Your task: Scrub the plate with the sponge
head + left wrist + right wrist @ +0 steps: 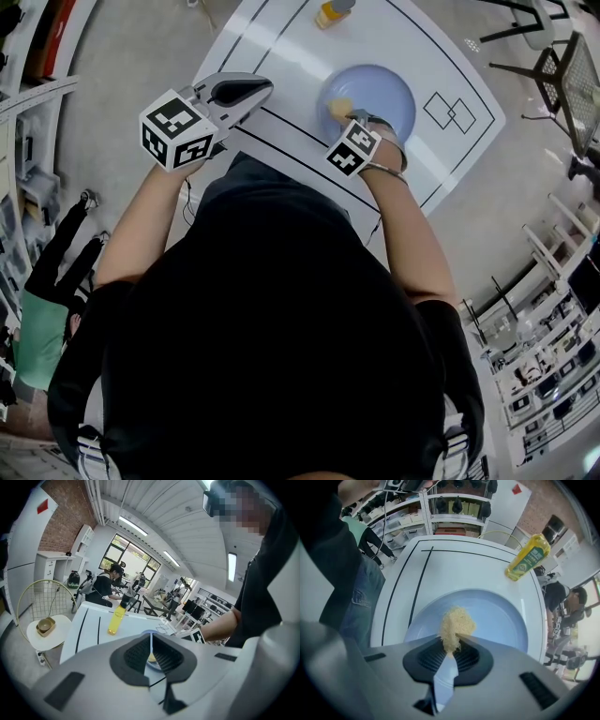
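A pale blue plate [384, 94] lies on the white table [281, 42]; the right gripper view has the plate [497, 616] right below the jaws. My right gripper [451, 644] is shut on a yellow fibrous sponge [455, 626], which sticks out over the plate's near part. From the head view the sponge [339, 109] sits at the plate's left edge, under the right gripper [352, 122]. My left gripper [246, 94] hovers to the left of the plate, shut with nothing held; its jaws meet in the left gripper view [151, 656].
A yellow soap bottle [331, 11] stands at the table's far side, also in the right gripper view [528, 556] and left gripper view [117, 616]. Black lines and squares [450, 112] mark the tabletop. A small round side table with a bowl [45, 626] stands left.
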A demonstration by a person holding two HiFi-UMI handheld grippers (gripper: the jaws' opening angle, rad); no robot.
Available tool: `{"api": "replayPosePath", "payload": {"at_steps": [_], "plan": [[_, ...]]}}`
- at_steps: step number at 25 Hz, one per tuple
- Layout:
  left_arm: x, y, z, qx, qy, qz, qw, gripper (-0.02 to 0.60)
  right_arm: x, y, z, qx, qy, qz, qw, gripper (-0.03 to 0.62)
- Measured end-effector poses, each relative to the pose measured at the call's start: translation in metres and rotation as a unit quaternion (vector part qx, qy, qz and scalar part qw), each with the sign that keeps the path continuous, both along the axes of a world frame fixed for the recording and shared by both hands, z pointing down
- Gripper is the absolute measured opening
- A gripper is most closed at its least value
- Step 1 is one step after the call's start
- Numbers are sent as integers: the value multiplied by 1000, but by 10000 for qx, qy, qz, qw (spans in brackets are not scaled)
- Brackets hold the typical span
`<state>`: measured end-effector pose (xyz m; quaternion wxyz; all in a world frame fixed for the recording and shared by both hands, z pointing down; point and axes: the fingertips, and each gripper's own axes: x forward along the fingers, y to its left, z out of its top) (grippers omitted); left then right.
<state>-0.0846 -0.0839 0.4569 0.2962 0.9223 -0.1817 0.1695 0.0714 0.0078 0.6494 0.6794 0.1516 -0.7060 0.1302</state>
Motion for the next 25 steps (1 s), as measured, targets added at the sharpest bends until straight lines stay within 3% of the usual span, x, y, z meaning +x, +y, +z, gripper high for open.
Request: {"api": "replayPosePath", "payload": {"at_steps": [12,25], "plan": [[21,9,1,-33,13,163,9999,21,25,11,7,87,198,32,9998,34],[24,7,8,-130,-28,166,9998,21,20,-5,16,161,133,-68,9998,34]]}}
